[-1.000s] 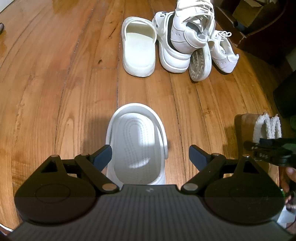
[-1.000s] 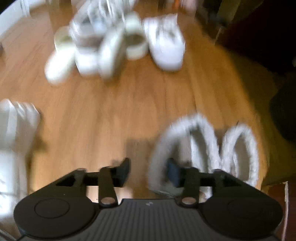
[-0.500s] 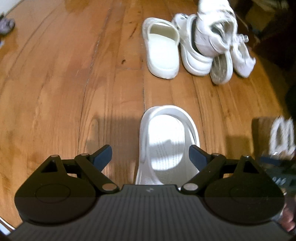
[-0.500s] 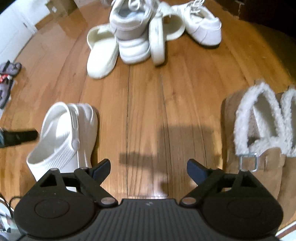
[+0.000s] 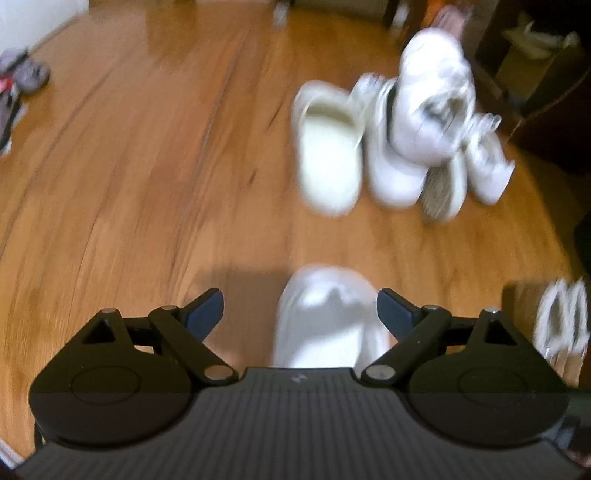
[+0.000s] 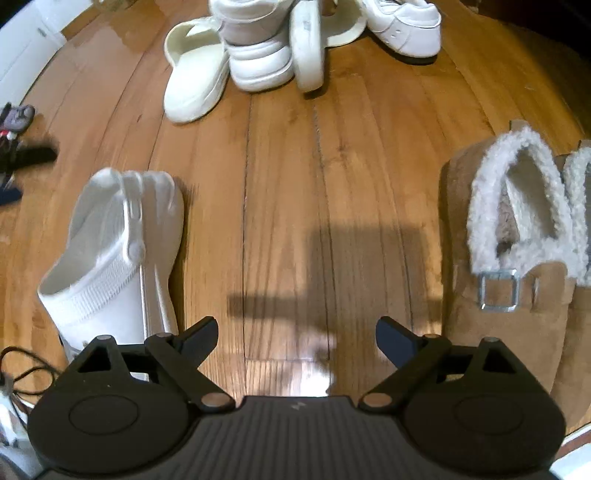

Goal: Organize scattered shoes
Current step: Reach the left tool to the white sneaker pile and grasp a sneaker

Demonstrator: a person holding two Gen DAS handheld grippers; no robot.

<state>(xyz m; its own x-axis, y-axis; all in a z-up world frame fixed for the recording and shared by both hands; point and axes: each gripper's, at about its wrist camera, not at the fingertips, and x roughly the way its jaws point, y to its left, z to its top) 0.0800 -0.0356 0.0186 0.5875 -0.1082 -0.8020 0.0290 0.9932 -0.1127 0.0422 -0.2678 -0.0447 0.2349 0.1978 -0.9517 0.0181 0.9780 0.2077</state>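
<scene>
The left gripper (image 5: 300,309), jaws just widened and gripping nothing, hangs over the white clog (image 5: 328,317) on the wood floor (image 5: 147,184). Only the right view shows the tan fleece-lined slippers (image 6: 517,266) clearly; the right gripper (image 6: 296,339) gapes empty, the shoe pile (image 6: 266,48) well beyond

Scattered shoes on the warm brown plank floor (image 6: 288,192)

We see a white moulded foam clog with a ribbed heel strap (image 6: 114,258) standing upright on the floor at the near left, on its own. Well beyond it sits a heap: a cream open-backed slip-on (image 6: 195,70) lies flat, touching a chunky white sneaker (image 6: 258,59), with a white shoe tipped on its edge, sole outward (image 6: 307,48), leaning against that sneaker and a low white sneaker (image 6: 402,26) behind. Across the floor from the clog, at the right, a pair of tan suede slippers with white fleece lining and a metal buckle (image 6: 513,258) stand side by side, touching.
</scene>
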